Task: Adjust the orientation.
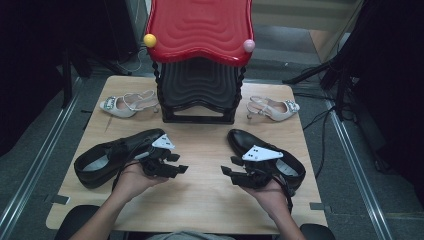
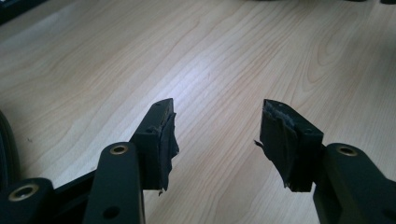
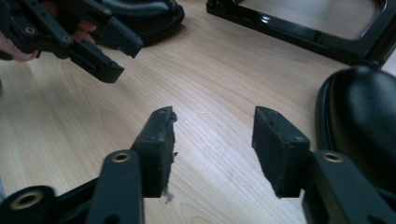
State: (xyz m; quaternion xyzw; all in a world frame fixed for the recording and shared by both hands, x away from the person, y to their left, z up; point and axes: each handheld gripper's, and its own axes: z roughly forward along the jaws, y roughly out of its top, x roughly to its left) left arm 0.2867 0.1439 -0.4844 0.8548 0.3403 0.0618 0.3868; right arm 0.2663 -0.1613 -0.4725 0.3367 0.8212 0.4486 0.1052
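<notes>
From above, a person sits at a wooden table, a gripper in each hand. The left gripper hovers low over the table's middle, its jaws apart and holding nothing. Just behind it lies a black shoe, toe toward the centre. The right gripper mirrors it, jaws also parted and empty, with a second black shoe directly behind its grey plate. At the table's far edge stands a black rack under a red wavy top that carries a yellow ball and a pink ball at its corners. A pale heeled sandal lies left of the rack and its mate lies to the right, both well apart from the grippers.

The left gripper view looks along its own two black jaws, standing spread over bare wood. It shows what the high view cannot: the pads are wrapped in frayed dark tape. A dark curved edge sits at the far left; what it is cannot be told.

The right gripper view shows its jaws spread over the wood, nothing between them. The glossy toe of the near shoe lies just beside the right-hand jaw, apart from it. Across the table the left gripper appears, released, with the other shoe behind it and the rack's base beyond.
</notes>
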